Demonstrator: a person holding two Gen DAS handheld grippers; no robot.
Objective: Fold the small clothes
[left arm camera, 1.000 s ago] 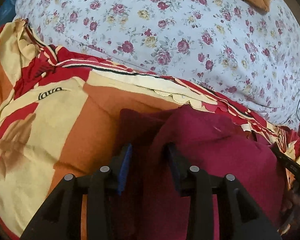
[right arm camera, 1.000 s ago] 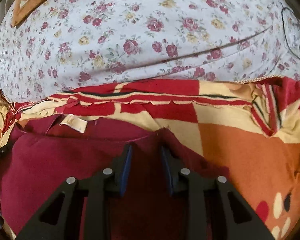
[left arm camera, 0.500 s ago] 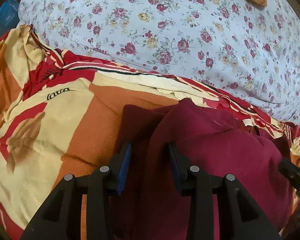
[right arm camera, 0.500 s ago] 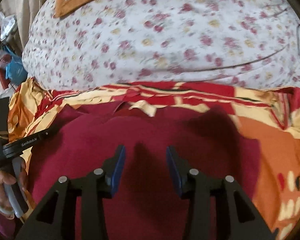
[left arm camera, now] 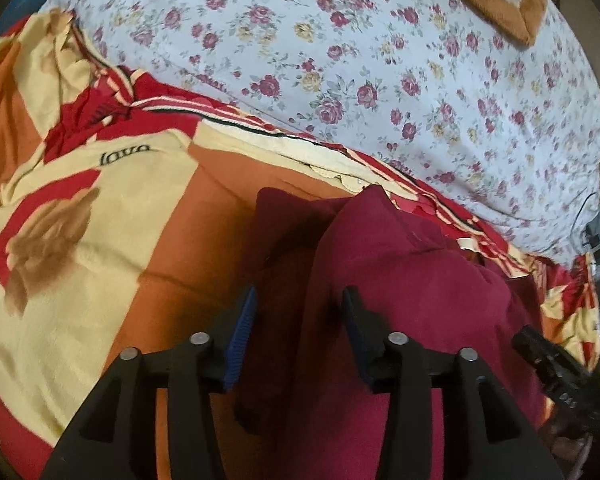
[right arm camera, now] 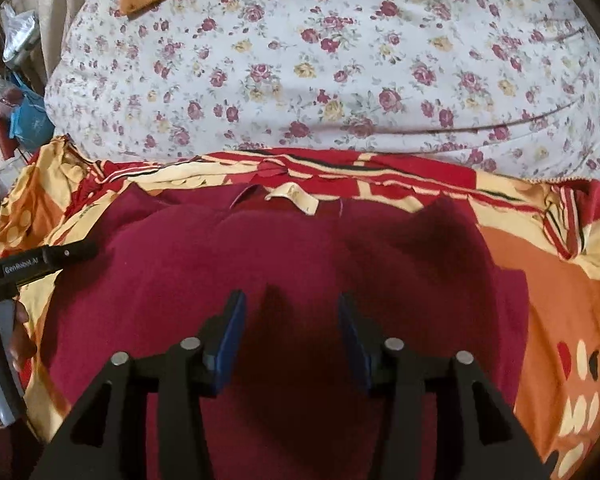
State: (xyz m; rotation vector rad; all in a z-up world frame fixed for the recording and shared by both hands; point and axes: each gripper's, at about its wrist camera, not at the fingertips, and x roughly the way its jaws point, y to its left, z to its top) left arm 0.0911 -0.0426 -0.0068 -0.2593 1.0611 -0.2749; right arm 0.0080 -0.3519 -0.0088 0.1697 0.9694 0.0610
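So here's where I'm at: the small maroon knit garment [right arm camera: 284, 264] is lying on the orange, cream and red patterned bedspread [left arm camera: 100, 240], right below the big white pillow with the little rose print [right arm camera: 340, 60]. Cream neck label [right arm camera: 292, 198] faces up at the far edge, so I'm reading that as the collar end pointing toward the pillow.

My left gripper [left arm camera: 298, 320] has just been opening. Its blue pads sit either side of a raised ridge of the maroon fabric, which looks like a doubled-over side. There's a gap on both sides, so I'd say it's let go, not pinching. That fits dropping a side flap inward.

My right gripper [right arm camera: 290, 320] has just been opening too, jaws apart over the flat middle of the garment with nothing between them. Looks like it's hanging there so the cloth settles without getting dragged.

Left edge still looks lumpy, so I'd guess it needs smoothing before the next fold.
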